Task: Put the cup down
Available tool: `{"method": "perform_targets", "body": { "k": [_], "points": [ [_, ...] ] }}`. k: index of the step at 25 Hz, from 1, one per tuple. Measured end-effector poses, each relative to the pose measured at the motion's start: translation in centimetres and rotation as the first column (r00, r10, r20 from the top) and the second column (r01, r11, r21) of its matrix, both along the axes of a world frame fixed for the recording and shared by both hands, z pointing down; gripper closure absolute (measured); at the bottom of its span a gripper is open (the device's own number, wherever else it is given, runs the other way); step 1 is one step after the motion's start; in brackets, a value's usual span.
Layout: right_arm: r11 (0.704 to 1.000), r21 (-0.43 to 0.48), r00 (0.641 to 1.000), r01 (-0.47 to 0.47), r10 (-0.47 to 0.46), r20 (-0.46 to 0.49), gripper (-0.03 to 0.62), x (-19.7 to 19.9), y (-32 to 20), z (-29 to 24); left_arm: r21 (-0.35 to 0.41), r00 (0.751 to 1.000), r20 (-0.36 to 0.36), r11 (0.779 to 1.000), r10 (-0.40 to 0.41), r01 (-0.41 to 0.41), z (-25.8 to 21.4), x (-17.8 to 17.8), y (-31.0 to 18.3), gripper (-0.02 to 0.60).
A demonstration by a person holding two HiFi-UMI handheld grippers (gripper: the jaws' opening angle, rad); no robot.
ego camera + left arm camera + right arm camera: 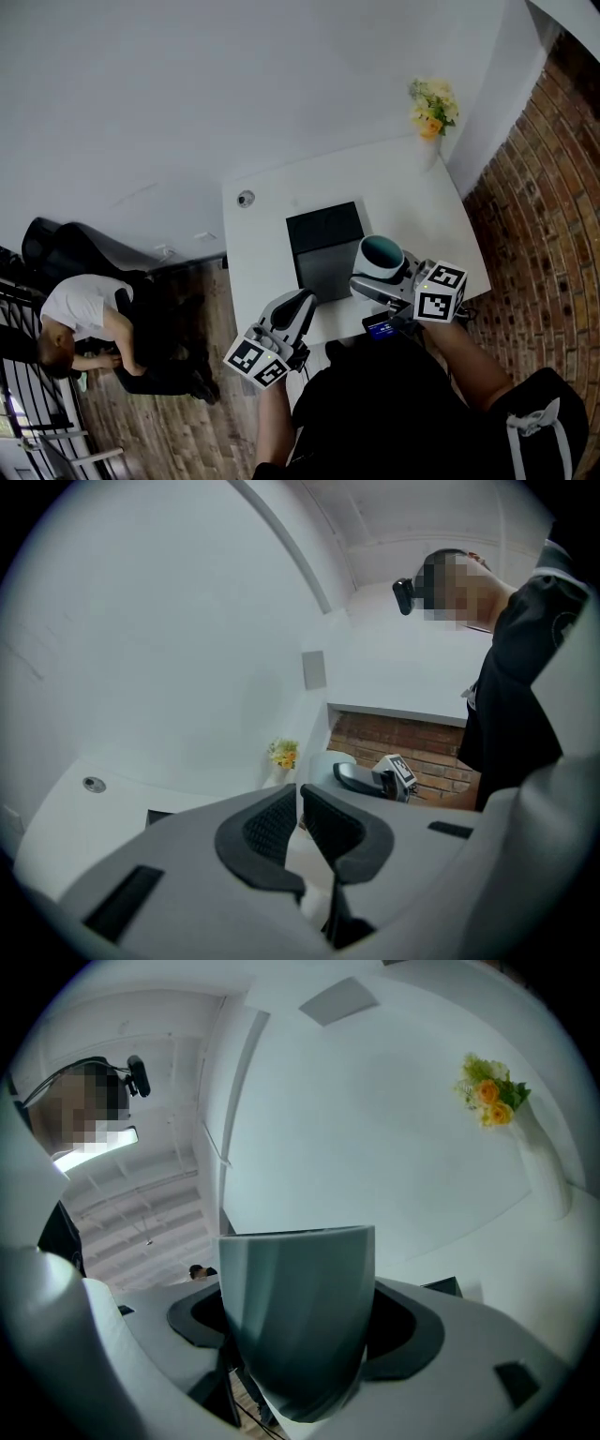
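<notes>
A pale cup [380, 255] with a teal inside is held over the white table [412, 187], just right of the dark square mat [323, 246]. My right gripper [378, 269] is shut on the cup's sides. In the right gripper view the cup [298, 1316] fills the space between the jaws of the right gripper [300, 1330], rim upward. My left gripper [302, 305] hovers at the table's near edge, by the mat's front left corner. In the left gripper view the left gripper [300, 819] is shut with nothing in it, and the cup [323, 764] shows beyond it.
A vase of yellow flowers [432, 108] stands at the table's far right corner. A small round fitting [246, 198] lies at the far left of the table. A brick wall [548, 187] runs close on the right. A person [84, 314] crouches on the floor at left.
</notes>
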State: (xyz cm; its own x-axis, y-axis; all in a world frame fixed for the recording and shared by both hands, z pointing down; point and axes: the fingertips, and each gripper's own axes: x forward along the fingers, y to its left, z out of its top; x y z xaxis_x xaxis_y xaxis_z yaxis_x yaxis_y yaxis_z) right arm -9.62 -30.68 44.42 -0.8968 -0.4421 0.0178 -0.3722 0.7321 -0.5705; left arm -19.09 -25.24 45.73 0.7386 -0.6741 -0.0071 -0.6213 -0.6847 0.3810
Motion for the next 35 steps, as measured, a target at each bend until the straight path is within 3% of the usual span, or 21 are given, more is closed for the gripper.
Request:
{"method": "perform_targets", "body": {
  "k": [35],
  "points": [
    [0.997,0.022,0.996,0.070,-0.069,-0.050,0.210,-3.0,-1.7,1.0,-0.037,1.000,0.006,0.999,-0.016,0.017,0.9,-1.8,-1.5,0.551]
  ]
}}
